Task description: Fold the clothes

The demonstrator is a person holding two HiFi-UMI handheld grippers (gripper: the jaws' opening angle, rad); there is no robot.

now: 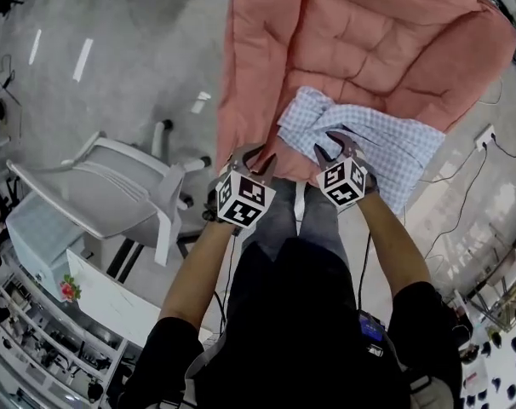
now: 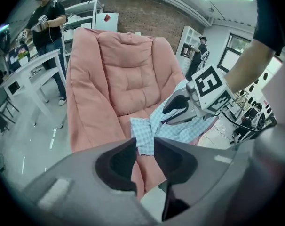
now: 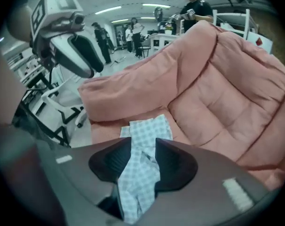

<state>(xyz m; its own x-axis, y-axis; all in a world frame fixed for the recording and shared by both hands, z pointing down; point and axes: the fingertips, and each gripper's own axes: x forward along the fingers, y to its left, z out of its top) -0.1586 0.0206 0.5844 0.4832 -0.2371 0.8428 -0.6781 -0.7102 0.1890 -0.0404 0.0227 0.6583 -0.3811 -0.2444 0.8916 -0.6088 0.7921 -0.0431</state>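
Head view: blue-and-white checked cloth garment (image 1: 386, 139) lies crumpled on the seat of a salmon-pink quilted padded lounge chair (image 1: 369, 32). Its long axis runs crosswise, from just ahead of the left gripper (image 1: 256, 154) over to well past the outer side of the right gripper (image 1: 336, 143). One end tapers toward the left fingers and the wider end hangs off the seat edge beyond the right fingers.

Left gripper view: fingers (image 2: 119, 159) stand narrowly apart with nothing in the gap. The garment's near corner sits just ahead of the tips, not touching.

Right gripper view: fingers (image 3: 112, 161) are set narrow, and a bunched fold of the garment fills the gap. It touches both pads and trails down behind them.

Hard to tell: what kind of garment it is, and where any collar or sleeves are. The marker cube and forearm cover its near edge in head view. A white plastic chair (image 1: 113, 186) stands well off to the left fingers' outer side.
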